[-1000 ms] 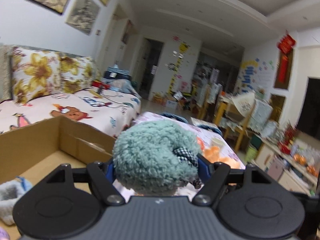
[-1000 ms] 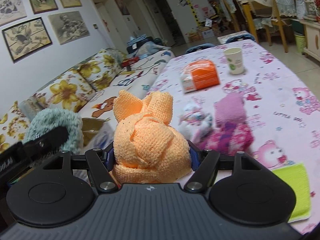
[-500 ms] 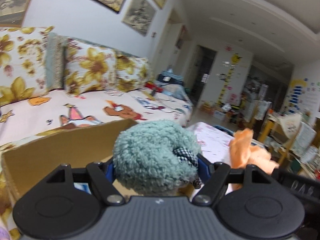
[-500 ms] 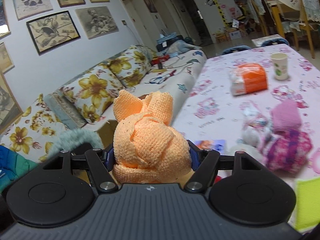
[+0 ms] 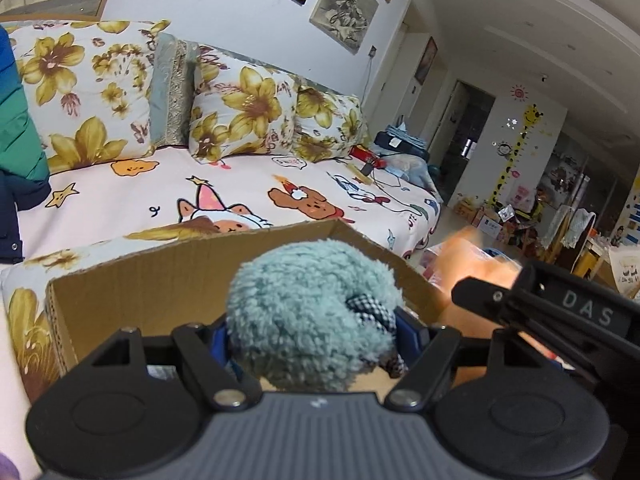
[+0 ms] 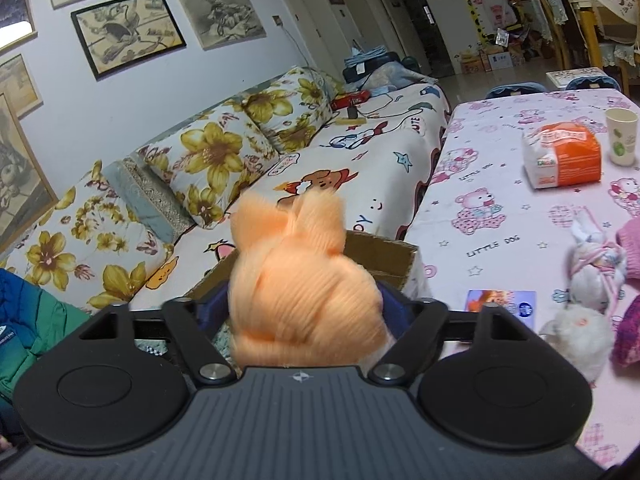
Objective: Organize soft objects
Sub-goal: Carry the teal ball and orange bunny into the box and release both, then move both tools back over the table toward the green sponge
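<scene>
Big sofa bed (image 6: 352,160) with a cartoon-print sheet runs along the left wall, floral cushions (image 5: 244,112) propped at its back. To its right sits the table (image 6: 500,240) under a pink bear-print cloth.

An open cardboard box (image 5: 160,280) stands near you between sofa bed and table, its far wall just behind both toys.

Your left gripper (image 5: 312,332) has its jaws pinching the fluffy teal toy (image 5: 304,312) from both sides; the toy, with a checkered patch on its right, sits above the near side of the box. Your right gripper (image 6: 308,312) is over the box's right part; its jaws have just been opening, and the orange knitted toy (image 6: 296,280) is between them, blurred, with gaps to the blue pads on both sides, so they look spread off it.

On the table: an orange-and-white pack (image 6: 560,156) far right, a paper cup (image 6: 620,136) just beside it. Nearer, at the right edge, a heap of soft toys (image 6: 596,272), white and pink. A small card (image 6: 500,300) lies near the table's left edge.
</scene>
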Demonstrator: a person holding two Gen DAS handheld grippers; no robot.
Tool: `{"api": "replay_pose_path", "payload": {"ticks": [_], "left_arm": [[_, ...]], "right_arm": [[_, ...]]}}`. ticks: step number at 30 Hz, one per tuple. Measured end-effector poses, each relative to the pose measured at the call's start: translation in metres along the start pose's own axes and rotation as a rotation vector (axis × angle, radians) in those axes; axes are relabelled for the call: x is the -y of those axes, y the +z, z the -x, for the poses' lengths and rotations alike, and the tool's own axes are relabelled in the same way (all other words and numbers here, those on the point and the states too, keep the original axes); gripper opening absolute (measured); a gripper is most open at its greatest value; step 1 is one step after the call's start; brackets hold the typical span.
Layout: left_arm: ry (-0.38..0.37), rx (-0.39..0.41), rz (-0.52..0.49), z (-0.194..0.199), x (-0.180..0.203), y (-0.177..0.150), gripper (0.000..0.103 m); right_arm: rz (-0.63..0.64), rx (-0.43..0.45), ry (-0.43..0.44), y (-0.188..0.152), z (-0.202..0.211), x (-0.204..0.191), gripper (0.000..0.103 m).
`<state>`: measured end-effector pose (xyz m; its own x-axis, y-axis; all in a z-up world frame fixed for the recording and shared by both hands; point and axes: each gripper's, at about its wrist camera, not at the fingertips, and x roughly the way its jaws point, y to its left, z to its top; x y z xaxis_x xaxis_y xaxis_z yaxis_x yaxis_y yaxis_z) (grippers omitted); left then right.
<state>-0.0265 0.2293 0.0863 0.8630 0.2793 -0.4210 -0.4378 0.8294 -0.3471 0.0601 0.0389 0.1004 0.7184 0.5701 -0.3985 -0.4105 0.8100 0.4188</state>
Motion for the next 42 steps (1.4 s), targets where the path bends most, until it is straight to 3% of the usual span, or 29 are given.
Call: {"api": "replay_pose_path", "payload": {"ticks": [3,9,21,42], "left_arm": [[0.004,-0.011,0.015,0.000,0.001,-0.001,0.080],[0.013,0.061,-0.031,0.008,0.007,-0.003,0.096],[-0.049,0.112,-0.137,0.016,0.025,-0.007,0.098],[-0.184,0.138,-0.318,0.022,0.065,-0.032,0.102]], "right_arm": [[-0.015,0.011,-0.014,0.000,0.002,0.001,0.101],[-0.017,0.070,-0.074,-0.004,0.025,0.011,0.101],[0.031,0.110,-0.178,-0.016,0.054,0.021,0.103],[-0.044,0.136,-0.281,-0.023,0.080,0.042,0.103]]}}
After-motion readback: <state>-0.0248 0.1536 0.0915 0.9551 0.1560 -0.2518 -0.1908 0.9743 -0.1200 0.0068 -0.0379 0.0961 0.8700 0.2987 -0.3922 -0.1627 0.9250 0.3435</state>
